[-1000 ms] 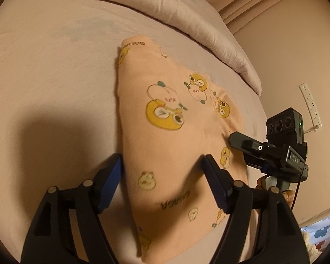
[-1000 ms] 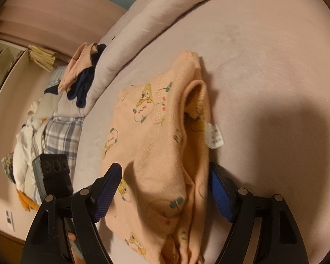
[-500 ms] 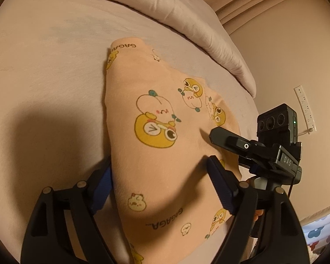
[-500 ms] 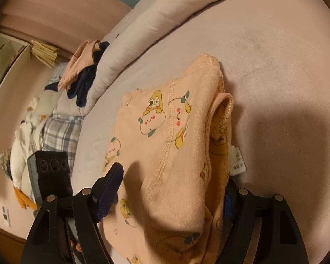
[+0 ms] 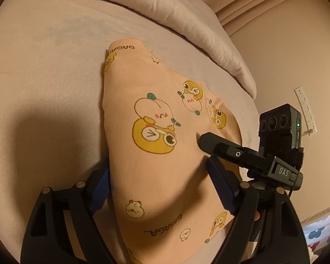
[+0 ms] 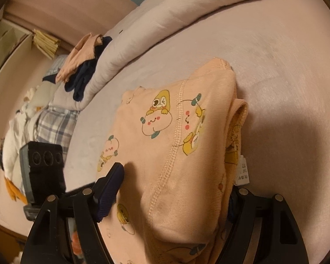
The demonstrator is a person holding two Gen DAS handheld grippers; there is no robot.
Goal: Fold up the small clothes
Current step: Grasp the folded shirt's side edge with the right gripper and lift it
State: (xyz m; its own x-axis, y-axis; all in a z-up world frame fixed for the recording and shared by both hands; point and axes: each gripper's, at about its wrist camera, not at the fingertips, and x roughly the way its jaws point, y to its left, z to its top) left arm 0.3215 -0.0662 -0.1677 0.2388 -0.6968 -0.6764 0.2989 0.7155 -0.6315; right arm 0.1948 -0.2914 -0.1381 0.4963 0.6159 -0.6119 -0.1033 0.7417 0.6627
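A small peach garment (image 5: 156, 165) printed with yellow cartoon figures lies folded on the pale bed sheet (image 5: 44, 88). My left gripper (image 5: 158, 171) straddles its near end. The jaws stand wide, the left pad tucked at the cloth's edge and the right pad beside the fold. In the right wrist view the same garment (image 6: 176, 143) shows its stitched seam and a white label (image 6: 243, 171). My right gripper (image 6: 173, 184) is open around it, its right finger mostly hidden behind the cloth. One finger (image 5: 226, 149) of the right gripper rests over the cloth in the left wrist view.
A rolled pale quilt (image 5: 165, 6) runs along the far side of the bed. Beyond it, several other clothes lie heaped (image 6: 83, 66) next to a plaid cloth (image 6: 52, 125). A socket strip (image 5: 305, 110) hangs on the wall at right.
Both grippers have slid forward along the garment, which now fills more of each view. The left jaws have spread a little. The right gripper's finger has come further over the cloth.
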